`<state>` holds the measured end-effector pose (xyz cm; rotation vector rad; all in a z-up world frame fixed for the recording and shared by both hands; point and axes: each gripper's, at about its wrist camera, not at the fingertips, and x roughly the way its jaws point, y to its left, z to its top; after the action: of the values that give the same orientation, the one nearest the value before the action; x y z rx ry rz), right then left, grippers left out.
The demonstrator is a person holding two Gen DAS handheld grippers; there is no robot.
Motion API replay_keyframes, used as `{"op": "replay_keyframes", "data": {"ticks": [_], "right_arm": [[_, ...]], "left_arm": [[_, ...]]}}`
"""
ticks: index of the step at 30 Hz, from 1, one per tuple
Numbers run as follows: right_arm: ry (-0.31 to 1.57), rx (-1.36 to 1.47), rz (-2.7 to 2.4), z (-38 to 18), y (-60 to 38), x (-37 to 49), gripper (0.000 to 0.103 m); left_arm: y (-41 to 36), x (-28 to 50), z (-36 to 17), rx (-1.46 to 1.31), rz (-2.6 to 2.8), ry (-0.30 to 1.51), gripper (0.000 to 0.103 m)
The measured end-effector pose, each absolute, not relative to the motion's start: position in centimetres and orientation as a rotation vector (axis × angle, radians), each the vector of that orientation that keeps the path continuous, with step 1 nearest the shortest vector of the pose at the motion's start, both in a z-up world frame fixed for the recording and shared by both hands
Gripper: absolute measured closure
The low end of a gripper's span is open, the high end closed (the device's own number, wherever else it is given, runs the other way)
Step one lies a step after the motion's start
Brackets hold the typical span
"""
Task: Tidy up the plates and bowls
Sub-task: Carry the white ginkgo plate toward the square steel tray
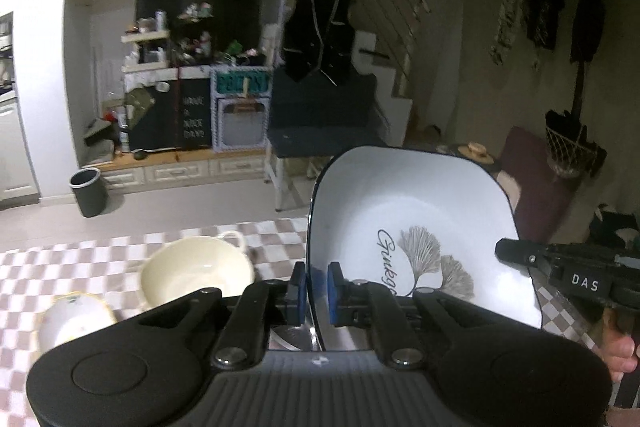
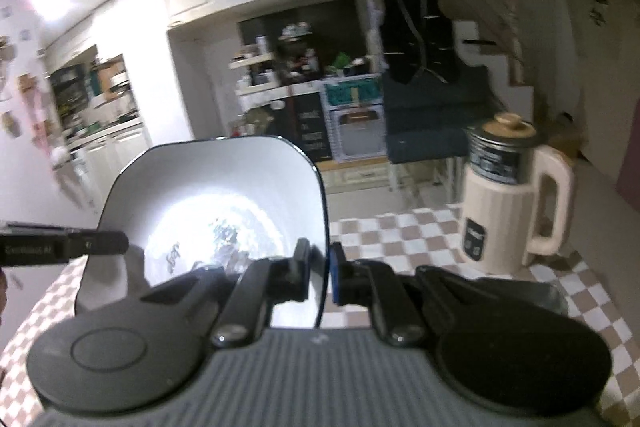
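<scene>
1. Plate [image 1: 420, 223], big squarish white one with a thin dark rim, leaf print and script lettering on the face: up off the bench [image 1: 132, 251], tilted steeply on edge, pinched on opposite rims by both tools. Glossy glaze, hard glare off it in the right wrist view. Looks ceramic or enamel, so likely slick and heavy-ish.
2. Bench under a pink-and-white checkered cloth, flat and matte.
3. Cream jug [image 2: 516, 203] with a ribbed body, loop handle and tan lid, standing upright on the cloth well right of the plate. Not a task item.
4. Cream bowl [image 1: 196, 273], round, smooth, small loop handle, sitting alone near the left side.
5. Smaller white dish [image 1: 74, 319] with a yellowish wavy rim, just beside that bowl, not stacked.
6. Left hand-held gripper [image 1: 317, 287]: blue pads clamped tight on the plate's left rim.
7. Right hand-held gripper [image 2: 319, 277]: nearly closed, squeezing the right rim.
8. Progress guess: early-to-mid. One plate in transit, bowl and dish not yet grouped, no stack visible anywhere.
</scene>
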<state>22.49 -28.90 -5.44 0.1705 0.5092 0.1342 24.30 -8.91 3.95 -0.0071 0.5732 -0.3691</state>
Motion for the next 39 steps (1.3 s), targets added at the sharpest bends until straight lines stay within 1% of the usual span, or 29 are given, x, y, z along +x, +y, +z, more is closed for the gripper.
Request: {"op": "replay_keyframes", "data": {"ticks": [6,7,11,16,20,27,32,39], "right_arm": [[0.554,0.17,0.229,-4.1,-24.2,20.6,0.091],[0.561,0.174,0.242,-4.2,-23.5,20.2,0.091],[0.614,0.196,0.28,-5.7,-20.3,18.6,0.091],[0.75,0.222,0.304,-9.6,-17.2,18.6,0.09],[0.829,0.146,0.321,-11.7,-14.2,18.6,0.089],[0.984,0.046,0.326,-15.7,-11.0,19.5,0.09],[1.07,-0.012,0.344,-17.5,-9.3,19.6,0.09],[1.114,-0.026,0.367,-18.9,-7.6,20.9,0.091]], "left_arm": [[-4.1,20.0,5.1,-0.024,-0.316,0.543,0.093],[-3.3,19.4,4.9,-0.033,-0.305,0.543,0.095],[-0.4,17.1,3.6,-0.05,-0.277,0.579,0.095],[2.6,16.4,0.6,-0.066,-0.249,0.641,0.095],[4.4,15.9,-2.8,-0.06,-0.225,0.71,0.095],[7.2,16.6,-8.7,-0.095,-0.208,0.886,0.094],[8.2,17.4,-10.9,-0.086,-0.174,0.965,0.091],[8.9,18.2,-12.7,-0.081,-0.149,1.044,0.09]]}}
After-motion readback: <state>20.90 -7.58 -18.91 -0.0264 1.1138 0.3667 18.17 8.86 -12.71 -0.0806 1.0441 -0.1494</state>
